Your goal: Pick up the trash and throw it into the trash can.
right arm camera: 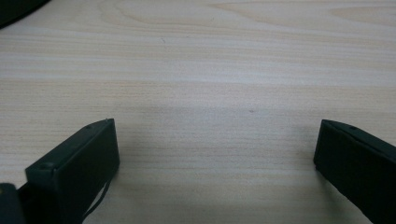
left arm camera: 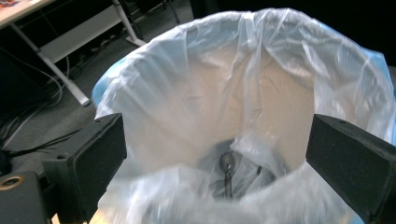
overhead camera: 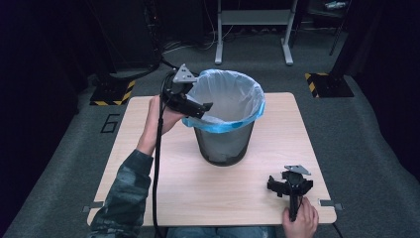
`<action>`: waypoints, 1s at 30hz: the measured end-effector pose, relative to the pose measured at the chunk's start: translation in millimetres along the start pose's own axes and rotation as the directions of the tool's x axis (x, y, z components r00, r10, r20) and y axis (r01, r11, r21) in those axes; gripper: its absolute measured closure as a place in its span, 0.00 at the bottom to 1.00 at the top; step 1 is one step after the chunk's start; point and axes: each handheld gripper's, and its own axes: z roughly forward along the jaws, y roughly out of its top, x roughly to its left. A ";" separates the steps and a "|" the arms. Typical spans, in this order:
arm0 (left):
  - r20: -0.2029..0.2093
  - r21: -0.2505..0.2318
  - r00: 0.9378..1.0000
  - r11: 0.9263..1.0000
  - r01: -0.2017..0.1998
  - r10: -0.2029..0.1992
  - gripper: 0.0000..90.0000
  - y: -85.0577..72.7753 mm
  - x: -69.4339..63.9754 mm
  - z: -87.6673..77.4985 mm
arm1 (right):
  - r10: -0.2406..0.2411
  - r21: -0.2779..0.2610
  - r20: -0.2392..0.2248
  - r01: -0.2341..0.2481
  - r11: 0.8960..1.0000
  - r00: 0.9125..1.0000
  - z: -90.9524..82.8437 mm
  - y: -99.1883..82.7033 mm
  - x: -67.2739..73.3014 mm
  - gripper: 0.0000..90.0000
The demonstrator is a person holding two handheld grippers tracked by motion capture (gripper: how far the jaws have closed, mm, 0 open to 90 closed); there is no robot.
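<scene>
A black mesh bin [overhead camera: 225, 144] stands mid-table, lined with a pale blue plastic bag [overhead camera: 228, 96] folded over its rim. My left gripper [overhead camera: 204, 107] hovers at the bin's left rim, pointing into the opening. In the left gripper view its jaws stand wide apart around the bag's mouth [left arm camera: 233, 70] and the left gripper [left arm camera: 215, 128] holds nothing. A small dark spoon-like thing [left arm camera: 227, 164] lies at the bottom of the bag. My right gripper [overhead camera: 289, 187] rests low at the table's front right corner. In the right gripper view the right gripper [right arm camera: 215, 135] is open over bare wood [right arm camera: 210, 56].
The light wooden table [overhead camera: 148, 188] ends close behind the right hand. Beyond its far edge are a grey desk frame [overhead camera: 252, 20] and yellow-black striped floor bases at back left [overhead camera: 114, 91] and back right [overhead camera: 327, 84]. A black cable [overhead camera: 157, 163] trails along the left forearm.
</scene>
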 end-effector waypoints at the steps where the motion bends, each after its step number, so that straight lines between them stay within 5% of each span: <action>1: -0.007 0.000 1.000 1.000 -0.005 0.005 0.05 -3.9 -0.2 -3.2 | 0.000 0.000 0.000 0.000 1.000 1.000 0.0 0.0 0.0 0.00; 11: -0.052 0.012 0.999 1.000 0.018 -0.017 0.05 -56.2 -5.4 -20.9 | 0.000 0.000 0.000 0.000 1.000 1.000 0.0 0.0 0.0 0.00; 19: -0.075 0.090 0.995 0.993 0.076 -0.070 0.05 -122.6 -9.5 -11.2 | 0.000 0.000 0.000 0.000 1.000 1.000 0.0 0.0 0.0 0.00; 24: -0.069 0.162 0.990 0.978 0.134 -0.124 0.05 -170.8 -13.5 3.6 | 0.000 0.000 0.000 0.000 1.000 1.000 0.0 0.0 0.0 0.00; 30: -0.054 0.246 0.977 0.945 0.215 -0.208 0.04 -232.1 -23.1 29.2 | 0.000 0.000 0.000 0.000 1.000 1.000 0.0 0.0 0.0 0.00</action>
